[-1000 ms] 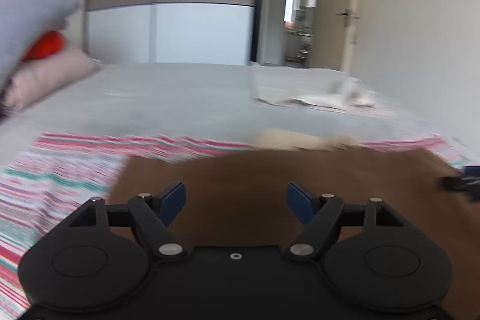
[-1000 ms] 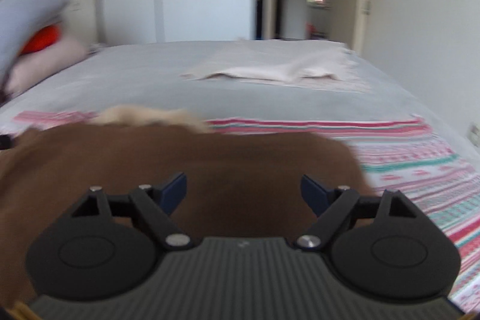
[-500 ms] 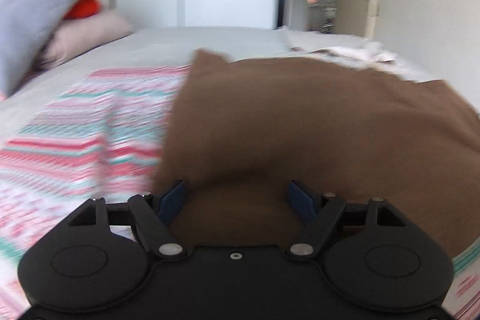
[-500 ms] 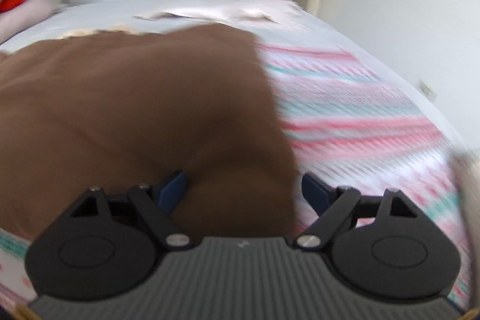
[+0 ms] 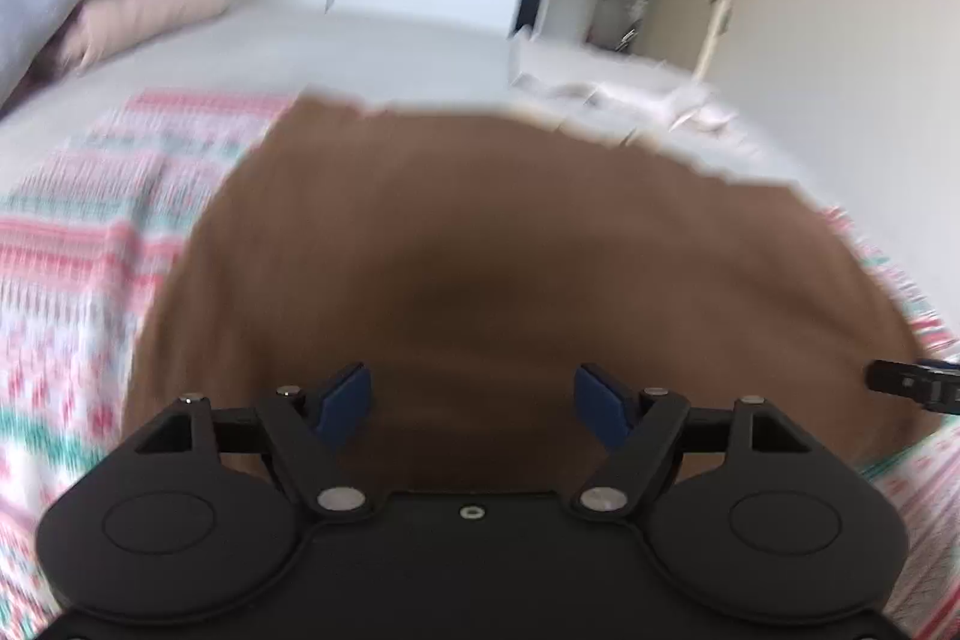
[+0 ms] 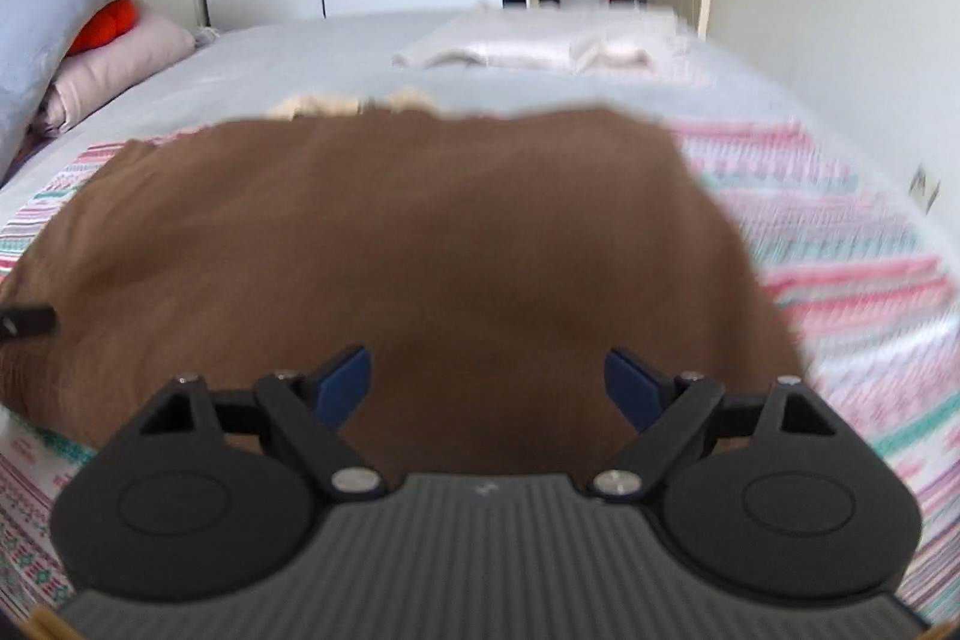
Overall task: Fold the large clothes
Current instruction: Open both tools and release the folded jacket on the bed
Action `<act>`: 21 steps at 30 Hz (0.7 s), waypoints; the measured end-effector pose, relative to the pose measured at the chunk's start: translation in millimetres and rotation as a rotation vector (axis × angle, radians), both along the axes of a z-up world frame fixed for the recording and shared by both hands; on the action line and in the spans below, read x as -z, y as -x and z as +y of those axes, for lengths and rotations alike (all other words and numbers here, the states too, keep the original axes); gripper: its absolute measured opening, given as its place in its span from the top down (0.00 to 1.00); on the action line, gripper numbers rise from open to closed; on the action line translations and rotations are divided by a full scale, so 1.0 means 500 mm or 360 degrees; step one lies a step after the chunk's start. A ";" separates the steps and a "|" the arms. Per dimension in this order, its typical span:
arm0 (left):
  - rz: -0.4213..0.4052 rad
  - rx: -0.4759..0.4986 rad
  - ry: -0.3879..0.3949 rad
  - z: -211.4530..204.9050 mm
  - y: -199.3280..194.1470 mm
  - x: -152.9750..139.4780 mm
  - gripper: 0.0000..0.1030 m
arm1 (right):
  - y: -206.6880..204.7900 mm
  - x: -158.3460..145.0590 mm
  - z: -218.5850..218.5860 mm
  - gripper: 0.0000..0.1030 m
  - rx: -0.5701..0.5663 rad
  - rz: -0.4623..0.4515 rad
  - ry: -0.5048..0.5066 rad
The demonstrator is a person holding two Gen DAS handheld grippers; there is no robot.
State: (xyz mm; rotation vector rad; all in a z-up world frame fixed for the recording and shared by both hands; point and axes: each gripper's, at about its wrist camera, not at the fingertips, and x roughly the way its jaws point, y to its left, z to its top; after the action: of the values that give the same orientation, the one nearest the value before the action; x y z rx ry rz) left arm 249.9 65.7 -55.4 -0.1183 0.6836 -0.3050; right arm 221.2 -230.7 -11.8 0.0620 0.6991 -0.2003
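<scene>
A large brown garment (image 5: 510, 250) lies spread on a pink, white and green striped blanket (image 5: 72, 250) on the bed. My left gripper (image 5: 472, 400) hangs open just over the garment's near part, blue pads wide apart, nothing pinched between them. The right gripper's black tip (image 5: 912, 385) shows at that view's right edge. In the right wrist view the same brown garment (image 6: 390, 232) fills the middle. My right gripper (image 6: 487, 388) is open above its near edge, with the left gripper's tip (image 6: 24, 322) at the far left. The near hem is hidden under both grippers.
A cream fluffy piece (image 6: 348, 103) peeks out behind the garment's far edge. Pale folded clothes (image 6: 540, 46) lie further back on the grey bedsheet (image 6: 300, 64). Stacked pillows with an orange item (image 6: 108, 22) sit at the left. A wall (image 6: 840, 10) runs along the right side.
Both grippers have swung across the bed and tipped downward, so the brown garment now fills more of each view. The raised fold seen half a second ago has gone flat. Both jaws stayed open.
</scene>
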 end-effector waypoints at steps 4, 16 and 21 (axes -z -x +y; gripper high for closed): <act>0.0016 0.0034 -0.0021 0.055 0.017 0.011 0.29 | 0.031 0.059 -0.042 0.17 0.0089 0.0023 -0.0140; 0.0176 -0.0328 0.0585 0.231 0.101 -0.026 0.11 | 0.105 0.011 -0.038 0.06 0.0081 0.0072 -0.0017; 0.0328 -0.0406 0.0931 0.284 0.089 0.003 0.11 | 0.120 0.012 -0.044 0.04 0.0138 0.0064 -0.0025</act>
State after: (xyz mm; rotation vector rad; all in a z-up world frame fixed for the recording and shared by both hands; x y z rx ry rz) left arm 205.4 208.0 -56.9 -0.7975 0.7578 -0.2411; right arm 161.3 -252.5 -18.0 0.1039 0.7385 -0.2800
